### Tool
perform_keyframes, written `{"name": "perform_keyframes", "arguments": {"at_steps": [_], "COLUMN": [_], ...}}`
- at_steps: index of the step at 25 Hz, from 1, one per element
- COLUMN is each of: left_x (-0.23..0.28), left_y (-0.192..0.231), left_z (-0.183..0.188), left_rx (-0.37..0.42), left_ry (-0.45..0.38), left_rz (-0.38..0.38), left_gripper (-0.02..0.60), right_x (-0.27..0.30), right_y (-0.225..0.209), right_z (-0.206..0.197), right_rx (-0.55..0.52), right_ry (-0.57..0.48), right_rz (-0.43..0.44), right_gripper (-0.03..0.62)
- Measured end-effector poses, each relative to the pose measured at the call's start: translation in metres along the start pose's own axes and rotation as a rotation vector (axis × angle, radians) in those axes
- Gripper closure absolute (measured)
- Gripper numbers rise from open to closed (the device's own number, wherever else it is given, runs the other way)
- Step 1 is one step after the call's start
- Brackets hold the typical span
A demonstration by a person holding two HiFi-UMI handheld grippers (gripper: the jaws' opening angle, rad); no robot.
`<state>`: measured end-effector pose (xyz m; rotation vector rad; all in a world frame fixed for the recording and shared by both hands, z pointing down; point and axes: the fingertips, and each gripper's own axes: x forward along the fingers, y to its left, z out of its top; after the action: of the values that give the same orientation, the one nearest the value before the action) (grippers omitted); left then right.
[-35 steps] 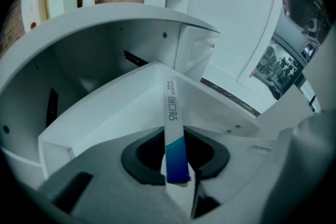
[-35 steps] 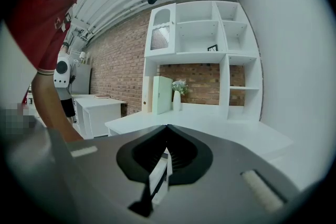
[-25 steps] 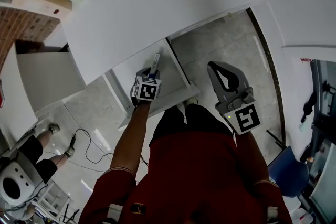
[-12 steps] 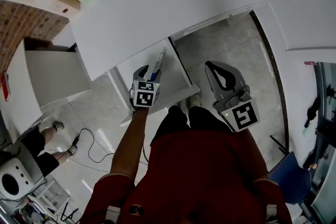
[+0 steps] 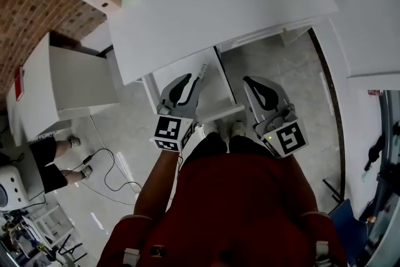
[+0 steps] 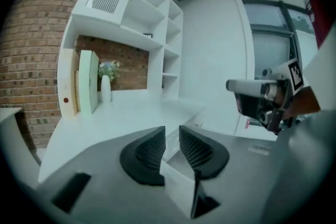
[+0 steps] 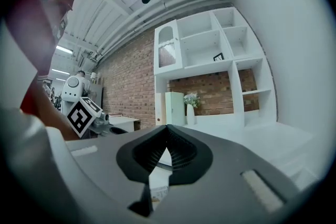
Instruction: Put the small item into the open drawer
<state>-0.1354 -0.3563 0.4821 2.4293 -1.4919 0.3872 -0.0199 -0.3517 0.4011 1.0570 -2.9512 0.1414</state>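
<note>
In the head view a slim pen-like item (image 5: 201, 74) lies inside the open white drawer (image 5: 220, 114) under the white desk (image 5: 219, 3), near the drawer's right side. My left gripper (image 5: 187, 83) hovers over the drawer's left part, just left of the item and apart from it. Its jaws are closing with nothing between them; the left gripper view shows a gap between the pads (image 6: 153, 148). My right gripper (image 5: 253, 85) hangs to the right of the drawer, over the floor, shut and empty, its jaw tips touching in the right gripper view (image 7: 167, 129).
A second white cabinet (image 5: 75, 81) stands open at the left by a brick wall. Cables (image 5: 106, 166) trail over the tiled floor, and a person's legs (image 5: 47, 159) show at the far left. White shelves, a vase (image 6: 105, 89) and a green box (image 6: 86, 88) sit at the desk's back.
The left gripper held the item over the drawer, then let it go. The item now lies in the drawer and the gripper has drawn back toward me. The right gripper hardly moved.
</note>
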Motion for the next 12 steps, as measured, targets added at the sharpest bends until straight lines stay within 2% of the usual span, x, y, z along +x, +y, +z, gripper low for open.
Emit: {"name": "perform_keyframes", "arguments": {"at_steps": [8, 12], "left_x": [-0.054, -0.075], "left_y": [-0.04, -0.063], "left_z": [0.078, 0.098], "left_rx": [0.033, 0.066], "left_ry": [-0.233, -0.3], "left_rz": [-0.018, -0.049], "left_gripper": [0.58, 0.58], "right_x": [-0.022, -0.033], "right_y": [0.039, 0.052], "right_z": [0.026, 0.039], "right_rx": [0.033, 0.04], "right_ry": [-0.082, -0.119], "right_rz": [0.065, 0.084], "right_gripper": [0.583, 0.583]}}
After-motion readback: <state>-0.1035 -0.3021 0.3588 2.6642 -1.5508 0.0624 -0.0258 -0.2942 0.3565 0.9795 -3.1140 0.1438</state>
